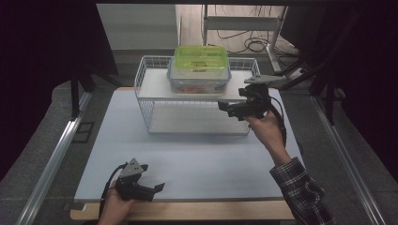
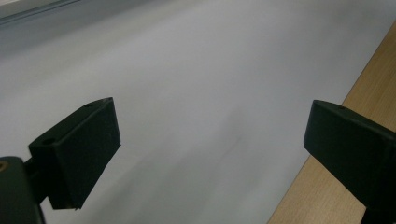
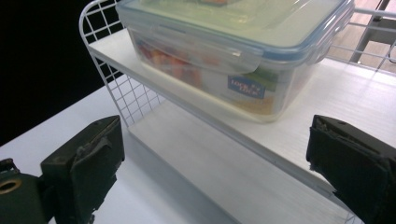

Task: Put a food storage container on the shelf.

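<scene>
Just ahead of right hand-held gripper (image 3: 212, 158): container (image 3: 233, 51) on rack (image 3: 289, 135).

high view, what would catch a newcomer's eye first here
The bright green lid of a clear food container stands out, sitting on the top shelf of a white wire rack at the far side of the table. The right gripper, open, is raised near the rack's right end.
</scene>
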`<move>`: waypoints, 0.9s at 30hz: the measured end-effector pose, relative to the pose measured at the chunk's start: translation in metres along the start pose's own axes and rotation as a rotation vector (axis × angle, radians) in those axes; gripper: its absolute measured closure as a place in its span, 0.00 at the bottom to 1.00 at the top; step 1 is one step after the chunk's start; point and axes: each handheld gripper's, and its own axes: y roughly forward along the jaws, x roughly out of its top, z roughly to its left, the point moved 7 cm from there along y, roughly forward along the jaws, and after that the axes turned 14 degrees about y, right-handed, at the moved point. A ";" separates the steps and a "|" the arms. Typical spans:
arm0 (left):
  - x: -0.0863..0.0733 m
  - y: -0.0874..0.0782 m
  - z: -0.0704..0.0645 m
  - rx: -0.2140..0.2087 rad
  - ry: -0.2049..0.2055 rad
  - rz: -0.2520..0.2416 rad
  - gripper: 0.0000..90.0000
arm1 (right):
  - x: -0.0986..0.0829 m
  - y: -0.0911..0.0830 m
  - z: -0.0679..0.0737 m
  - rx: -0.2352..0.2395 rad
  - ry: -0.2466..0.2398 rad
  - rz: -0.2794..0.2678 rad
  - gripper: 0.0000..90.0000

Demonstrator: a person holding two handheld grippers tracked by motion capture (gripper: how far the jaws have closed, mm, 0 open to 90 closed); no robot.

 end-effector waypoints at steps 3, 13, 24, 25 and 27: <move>0.000 0.000 0.000 -0.001 0.002 0.001 0.04 | -0.003 0.000 0.001 0.004 -0.001 0.002 0.05; 0.000 0.000 0.000 -0.002 0.004 -0.002 0.04 | -0.017 0.001 0.001 0.010 -0.012 0.021 0.04; 0.000 0.000 -0.001 -0.007 0.005 -0.002 0.04 | -0.033 0.001 0.003 0.005 -0.050 0.024 0.00; 0.000 0.000 -0.001 -0.006 0.005 -0.002 0.04 | -0.034 0.001 0.003 0.005 -0.051 0.024 0.00; 0.000 0.000 -0.001 -0.007 0.005 -0.002 0.04 | -0.037 0.000 0.003 0.004 -0.055 0.023 0.00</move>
